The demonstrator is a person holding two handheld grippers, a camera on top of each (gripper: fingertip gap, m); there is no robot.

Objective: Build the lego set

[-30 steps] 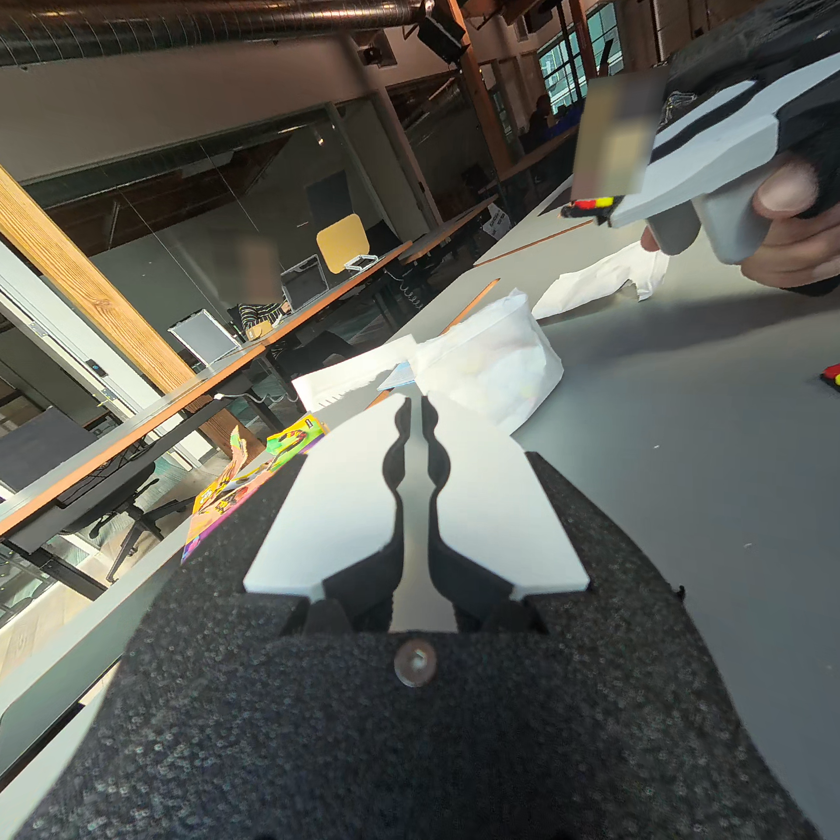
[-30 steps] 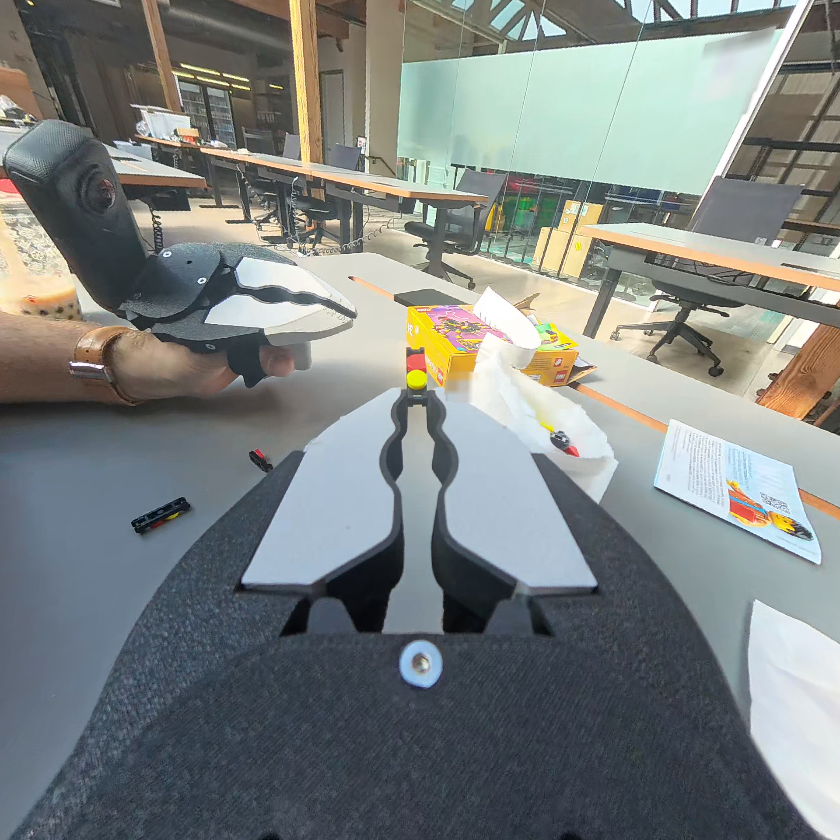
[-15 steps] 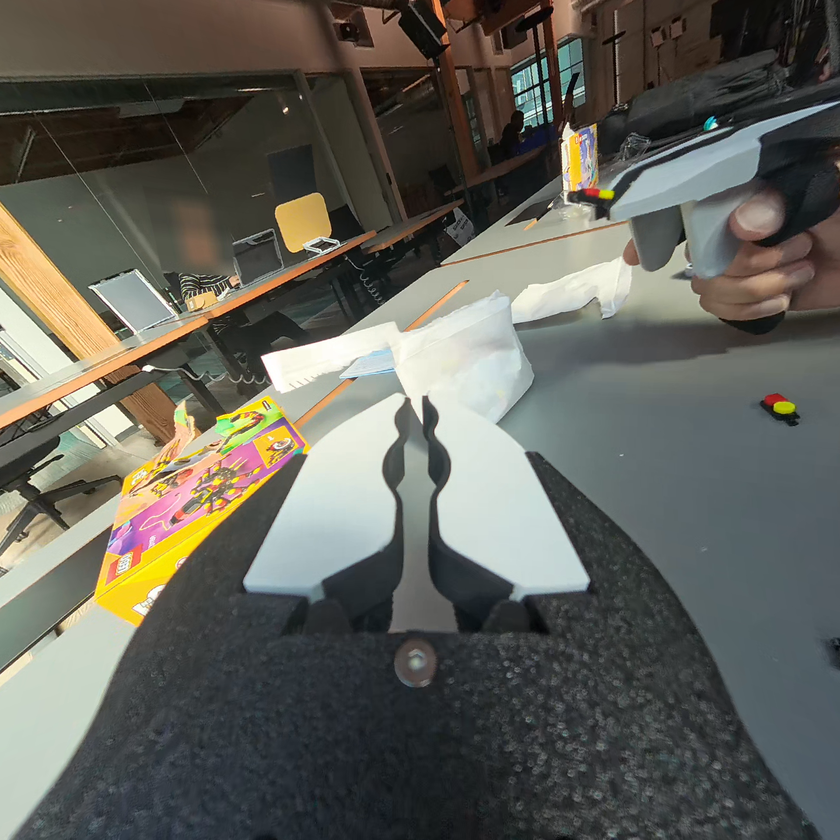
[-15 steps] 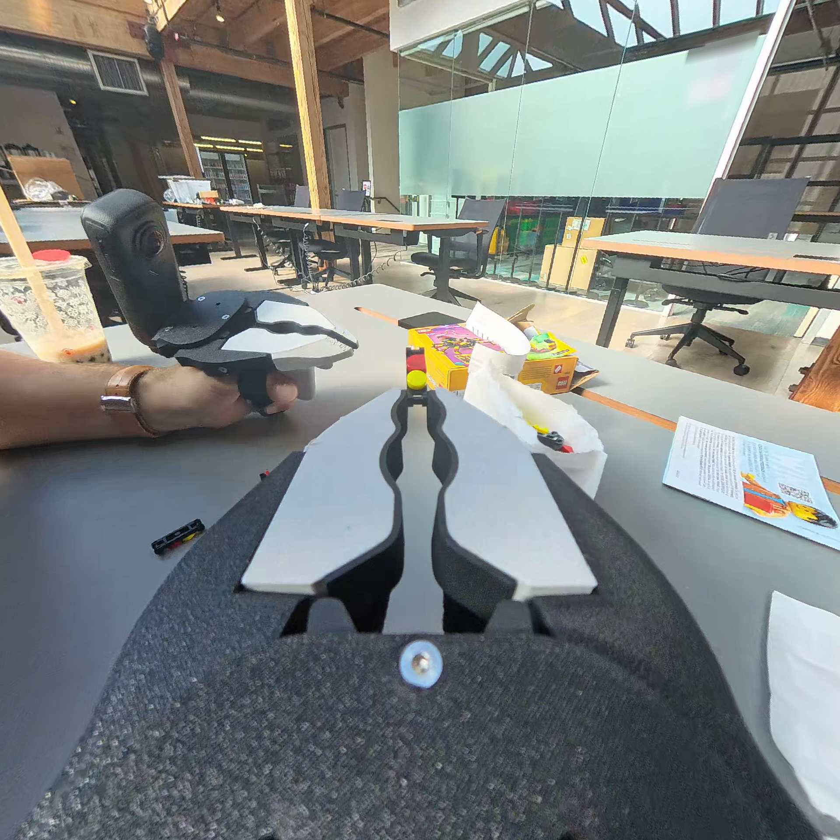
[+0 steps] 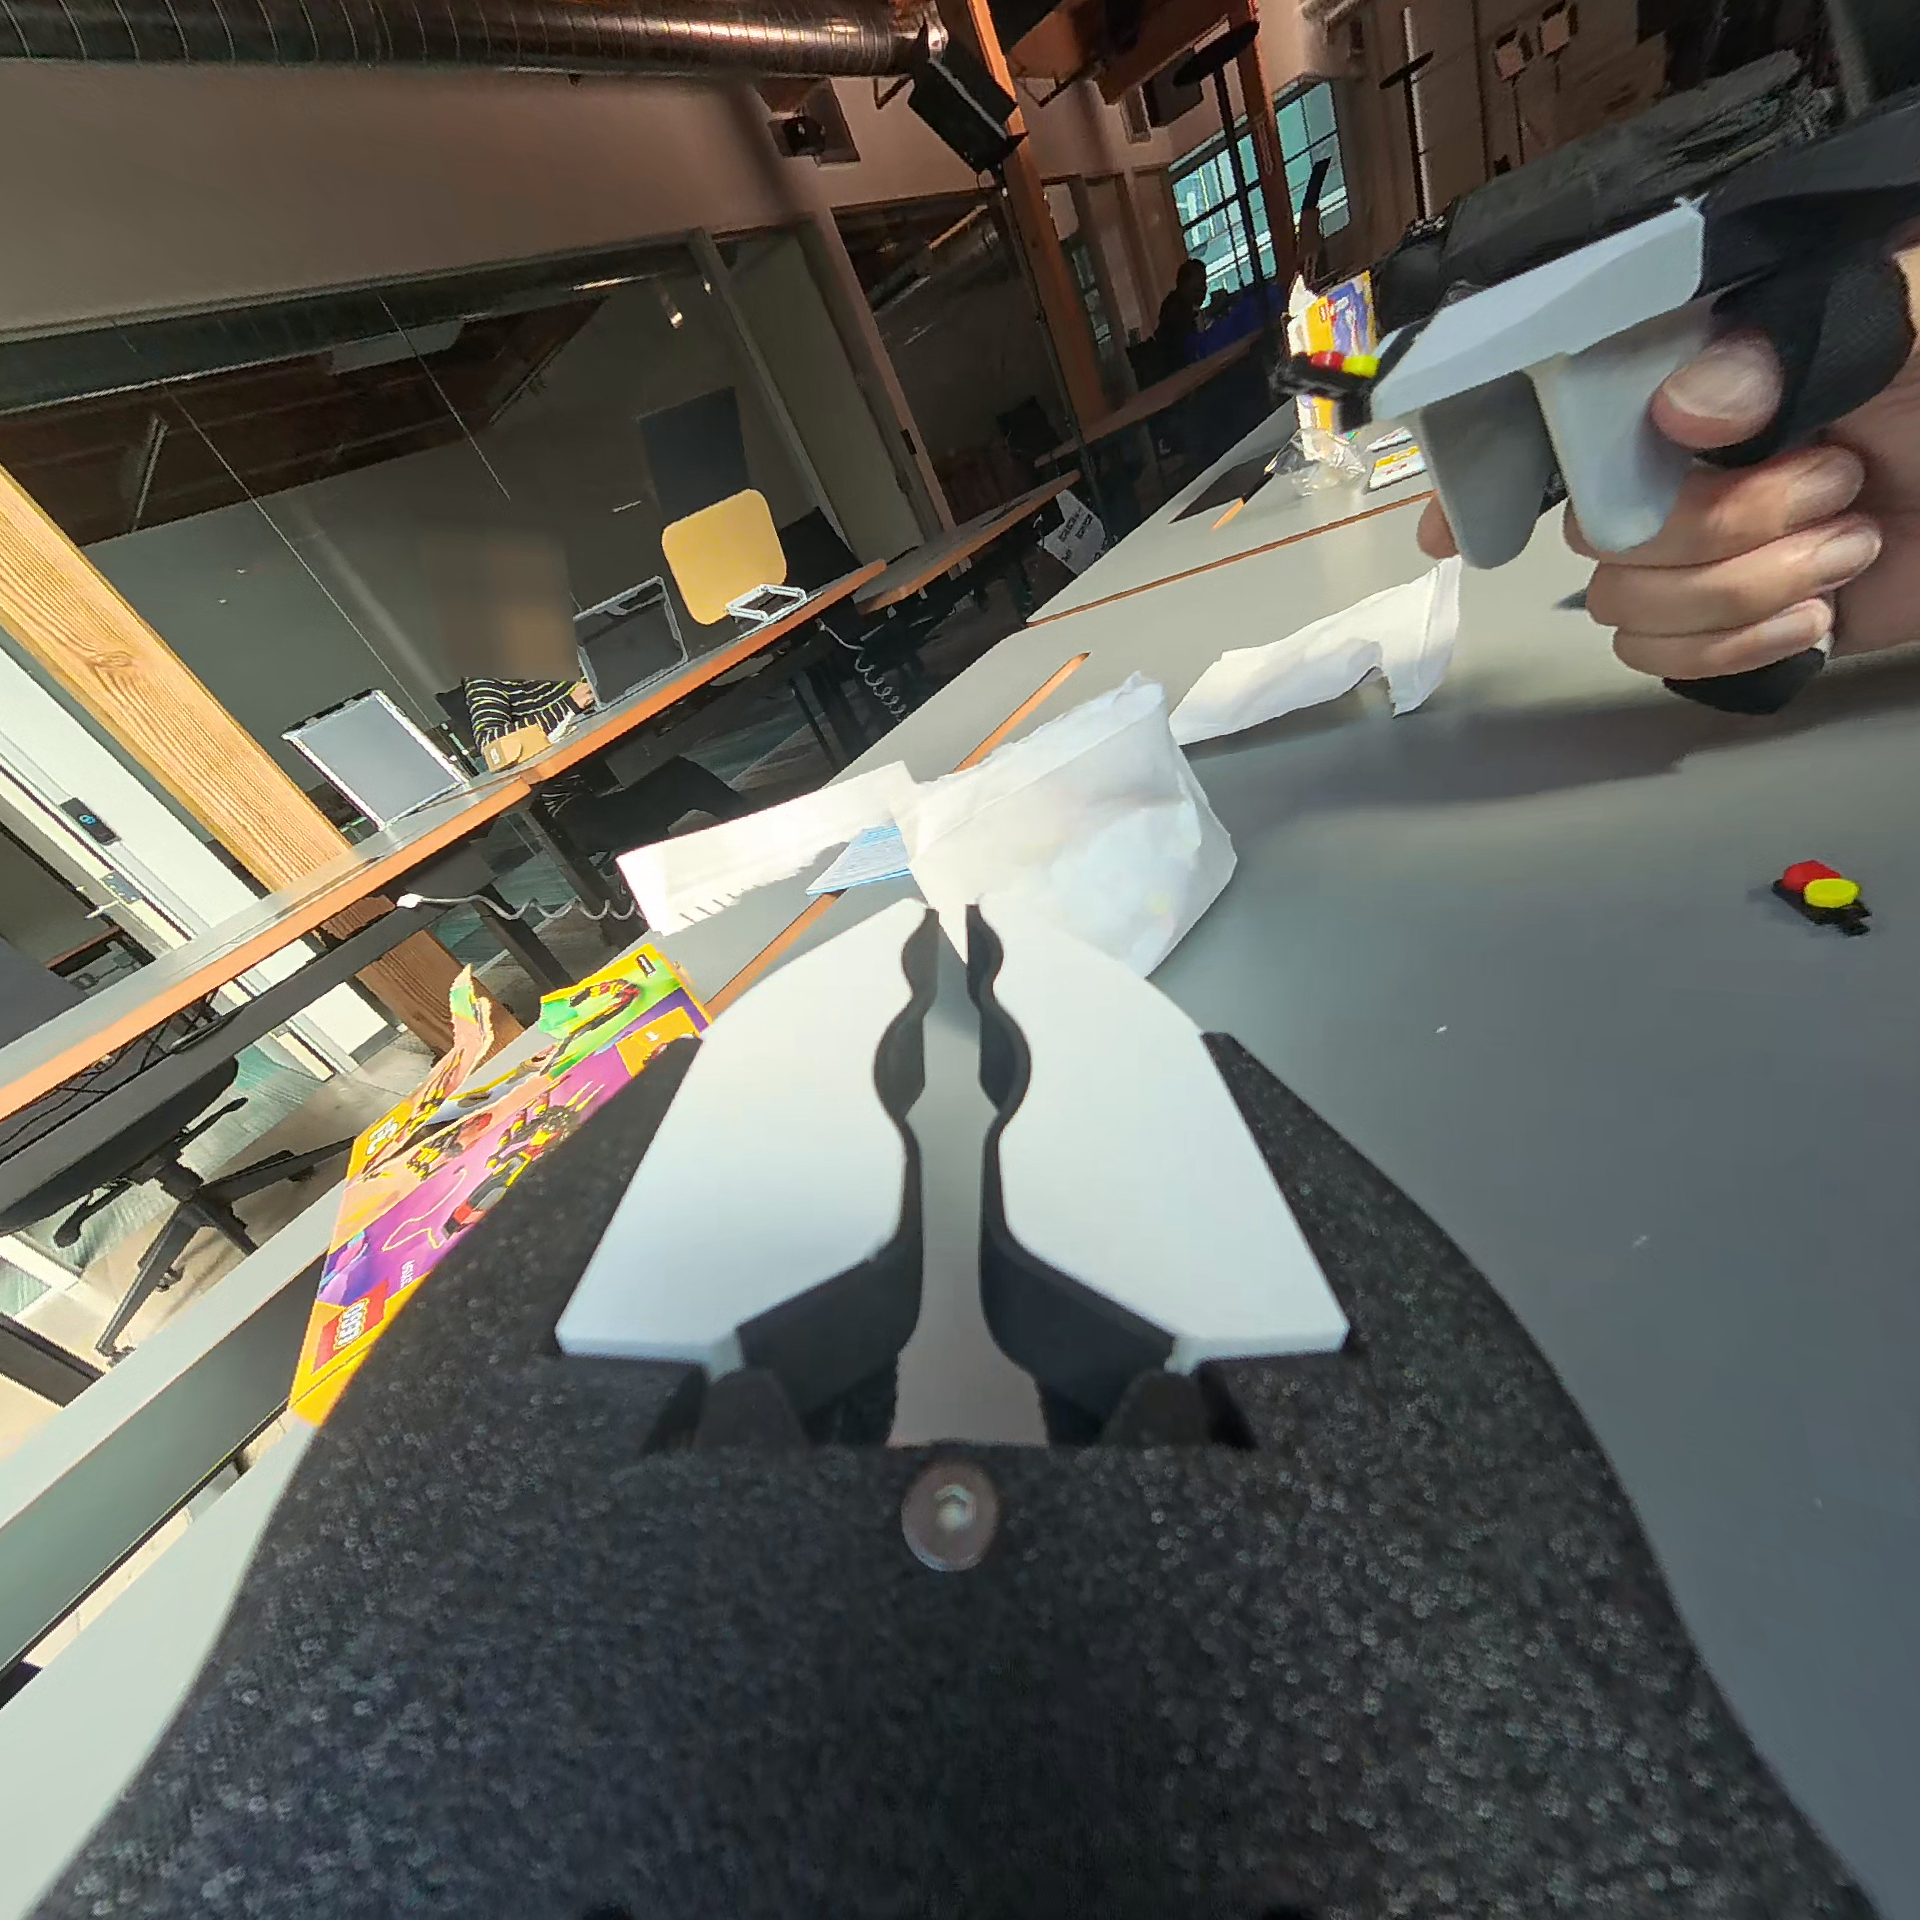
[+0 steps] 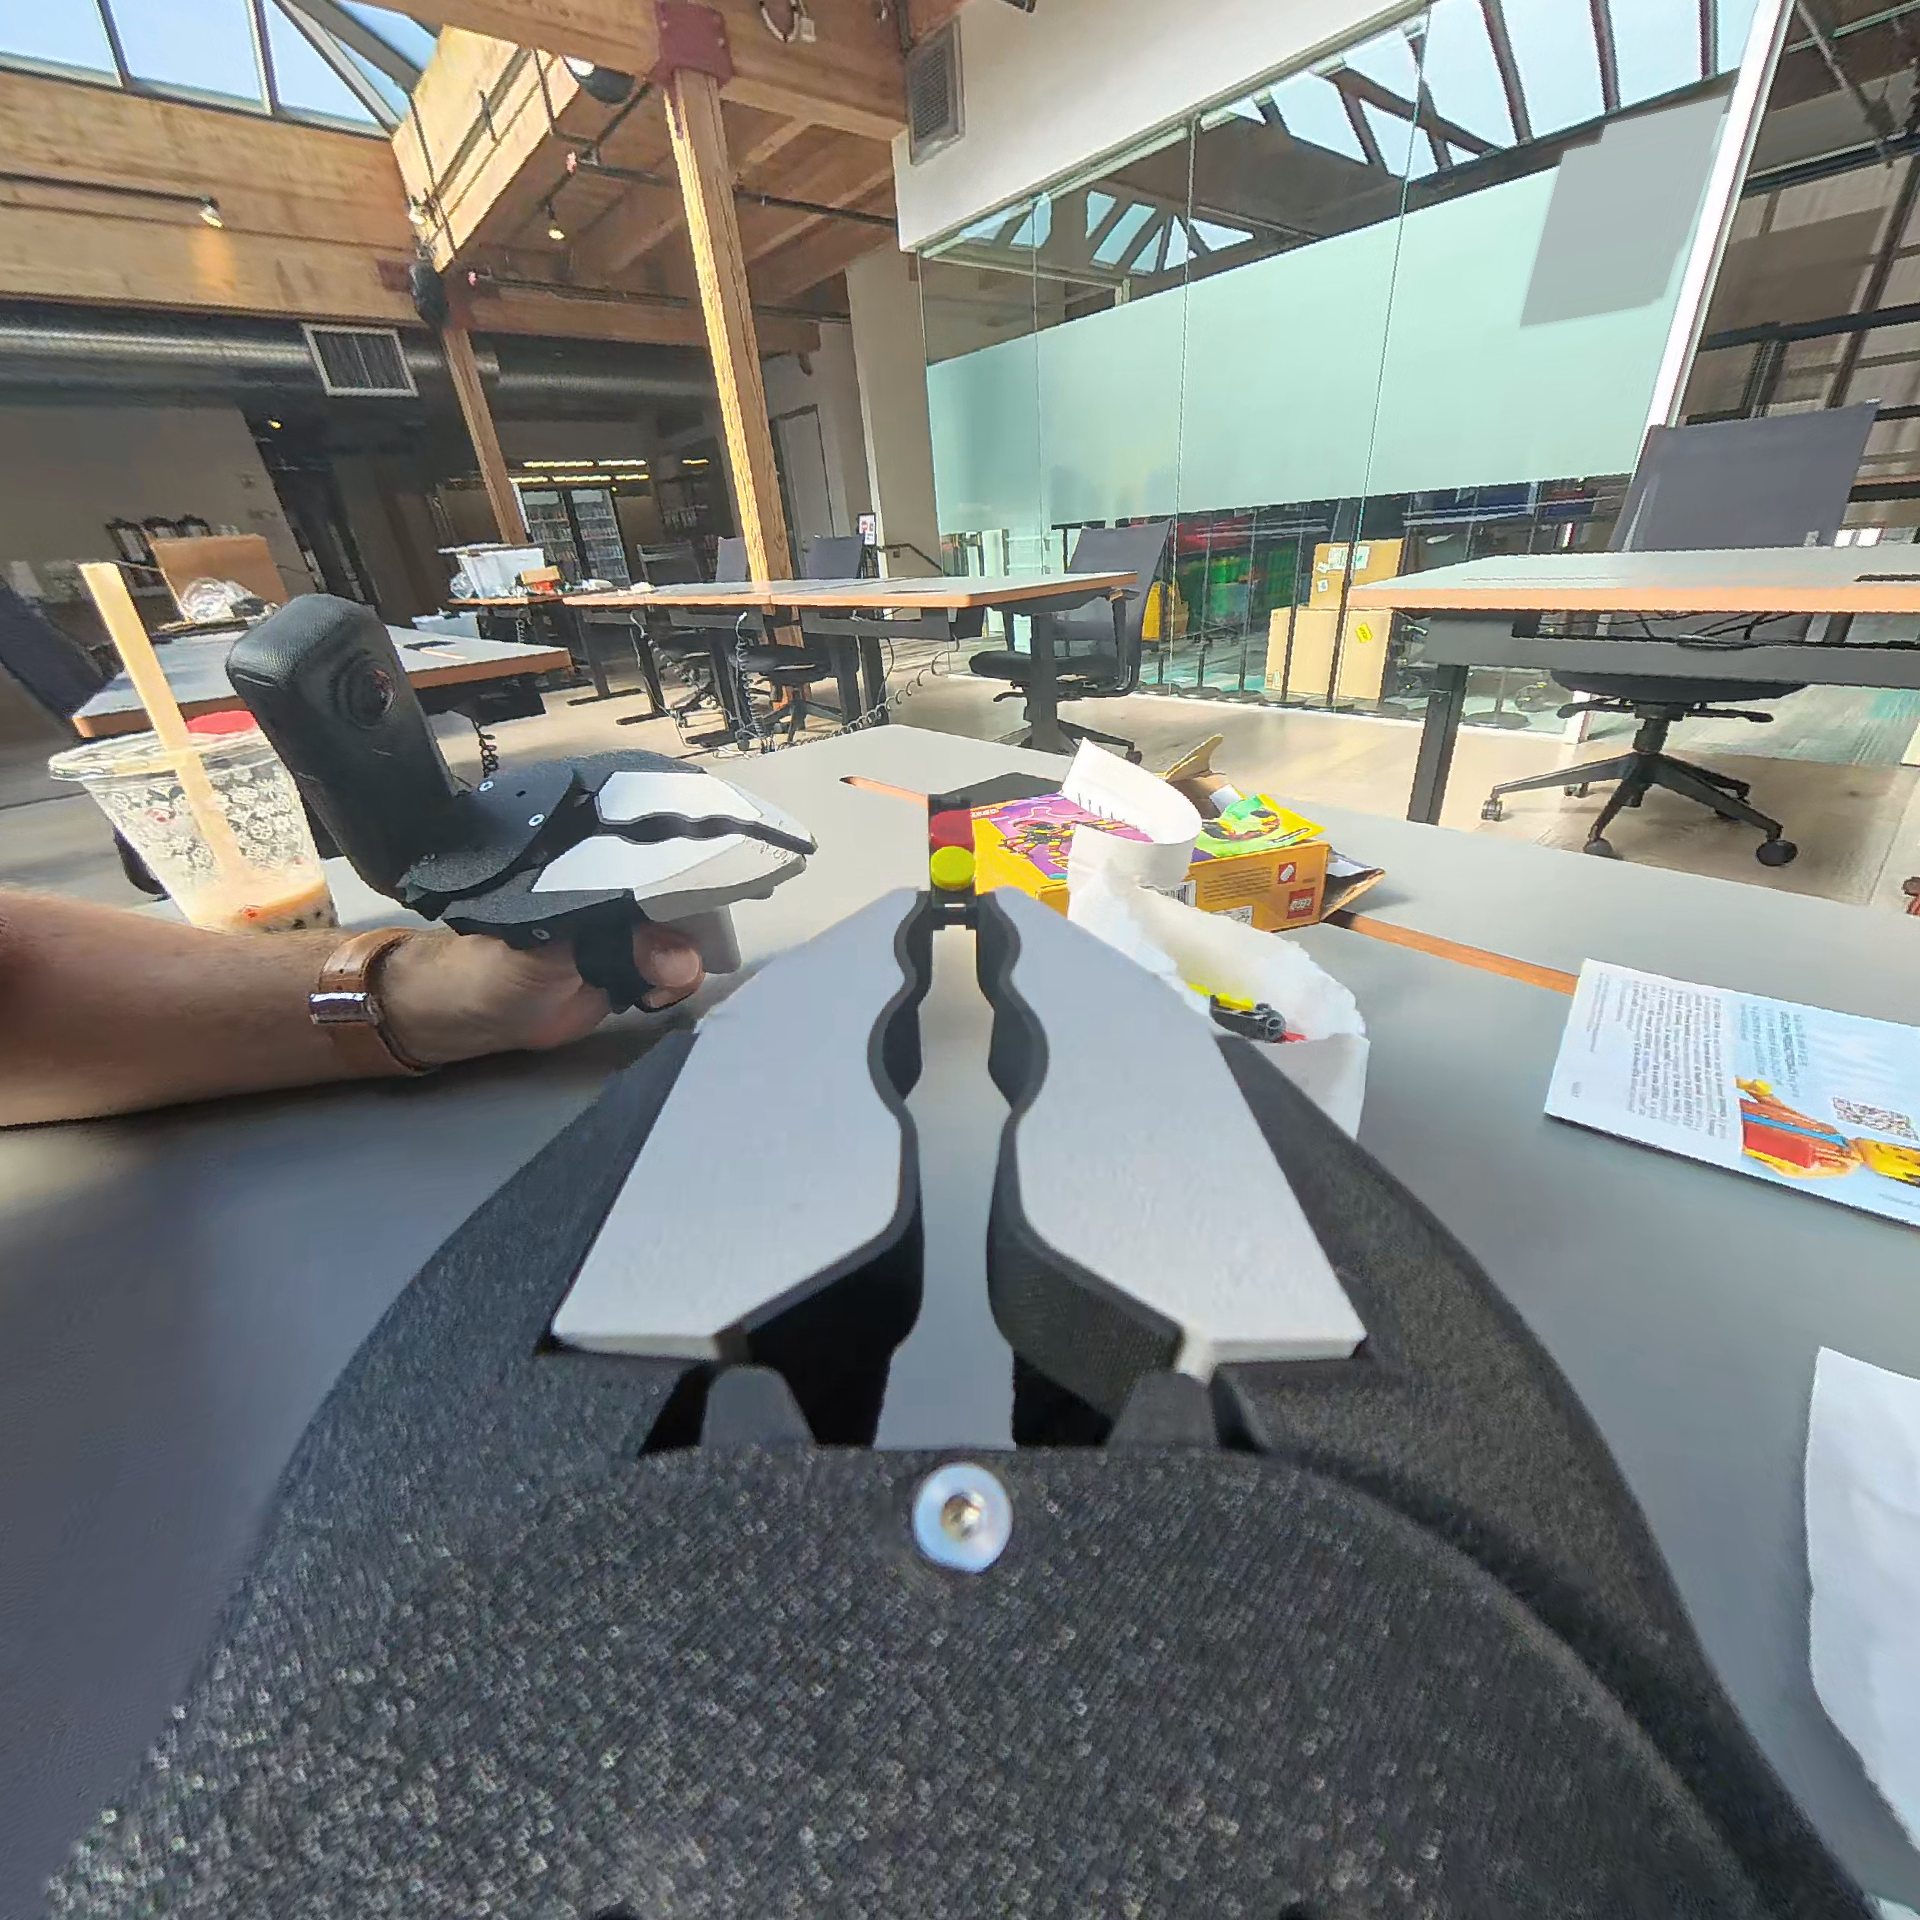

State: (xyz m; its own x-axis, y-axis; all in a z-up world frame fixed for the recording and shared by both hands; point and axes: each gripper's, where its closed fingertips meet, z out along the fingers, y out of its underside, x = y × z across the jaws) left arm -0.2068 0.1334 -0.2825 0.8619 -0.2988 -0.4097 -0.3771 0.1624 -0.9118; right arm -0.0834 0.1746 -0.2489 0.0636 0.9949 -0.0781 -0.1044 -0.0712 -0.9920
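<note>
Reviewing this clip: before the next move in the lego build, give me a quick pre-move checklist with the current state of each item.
1. Right gripper has a firm hold on the black piece with red and yellow studs: ok, shut on it, piece sticking out past the tips.
2. Left gripper free to take a part: ok, nearly shut with nothing between its fingers.
3. A second red and yellow piece lies on the grey table, apart from everything: ok.
4. More parts in the white paper bag: ok, some visible inside.
5. Instruction leaflet visible: ok, lying flat on the table.
6. Held piece's orientation for mating: cannot tell.
</note>
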